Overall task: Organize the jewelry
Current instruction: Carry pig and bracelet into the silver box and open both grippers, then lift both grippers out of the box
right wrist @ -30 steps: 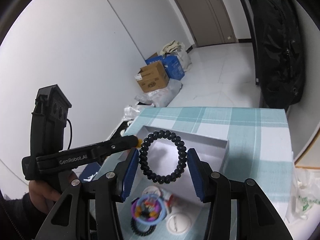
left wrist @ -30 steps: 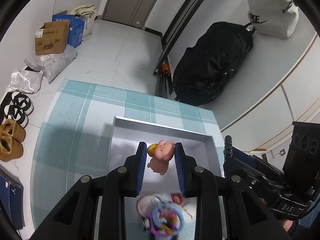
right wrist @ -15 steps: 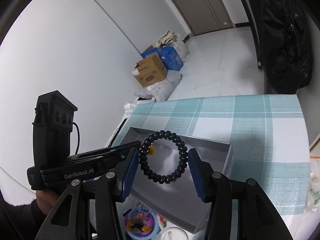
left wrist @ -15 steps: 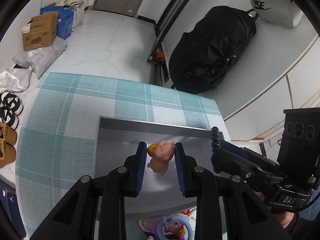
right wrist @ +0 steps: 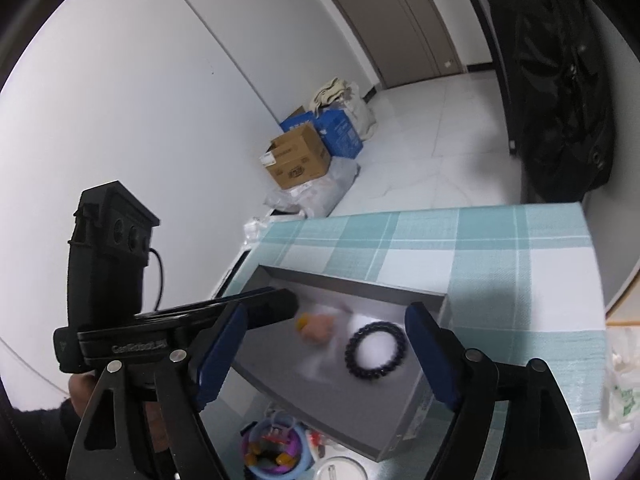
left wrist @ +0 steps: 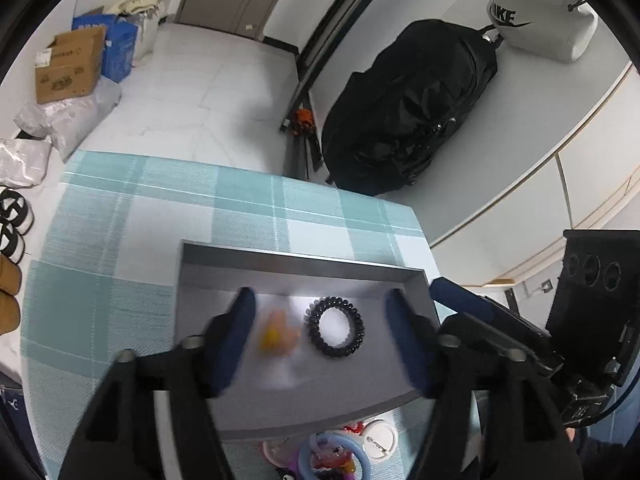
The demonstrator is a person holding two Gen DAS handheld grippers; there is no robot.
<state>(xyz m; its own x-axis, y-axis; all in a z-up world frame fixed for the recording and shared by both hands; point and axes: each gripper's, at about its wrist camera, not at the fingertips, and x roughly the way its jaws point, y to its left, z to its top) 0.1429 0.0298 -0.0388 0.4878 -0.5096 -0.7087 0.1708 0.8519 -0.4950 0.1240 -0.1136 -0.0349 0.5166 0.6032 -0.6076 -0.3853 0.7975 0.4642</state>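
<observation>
My left gripper point(left wrist: 320, 320) is opening, jaws spread, gripping nothing; the blurred pink toy point(left wrist: 276, 334) sits in the grey tray point(left wrist: 296, 268). At its three o'clock lies the black coil bracelet point(left wrist: 335, 332). My right gripper point(right wrist: 326, 350) is opening too, empty.

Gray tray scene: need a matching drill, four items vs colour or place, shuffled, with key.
Items:
1. hair tie
2. pig toy
3. cardboard box
4. white round lid

Matches:
A. on the floor by the wall
B. black coil, lying in the tray
C. on the cloth, outside the tray's near edge
D. pink and yellow, blurred, in the tray

Pairs: 1-B, 2-D, 3-A, 4-C
</observation>
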